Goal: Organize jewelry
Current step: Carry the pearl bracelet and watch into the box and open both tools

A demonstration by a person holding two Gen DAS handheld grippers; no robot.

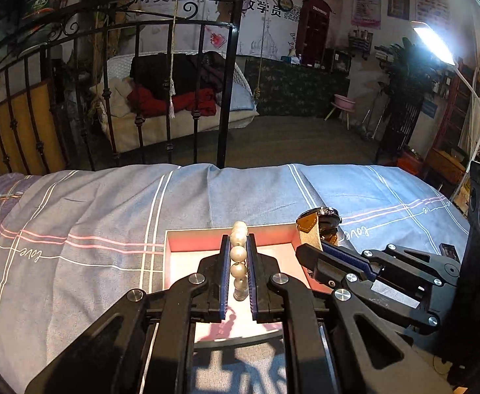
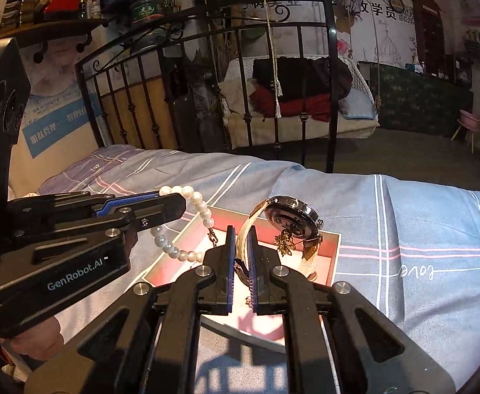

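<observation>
Left gripper [image 1: 239, 246] angled downward, jaws nearly closed, pinching pearl bracelet [image 1: 239, 256] above pink tray [image 1: 187, 262]. Right gripper [image 2: 241, 243] just beside it, tilted downward, clamped tight on watch [image 2: 292, 220] strap over same tray. "GenRobot.AI" printed on left gripper body. Bedsheet [image 1: 92, 216] beneath reads "love". Chinese poster text behind iron bedframe [image 1: 141, 65].

Glossy pearl bracelet [image 1: 239, 253]; watch [image 2: 293, 220] with polished metal case and woven-looking, perhaps fabric, strap. Matt cotton-like bedsheet [image 1: 92, 216]. Tray [image 2: 333, 256] seems smooth matt card. Grippers: matt black plastic, shiny metal screws.
</observation>
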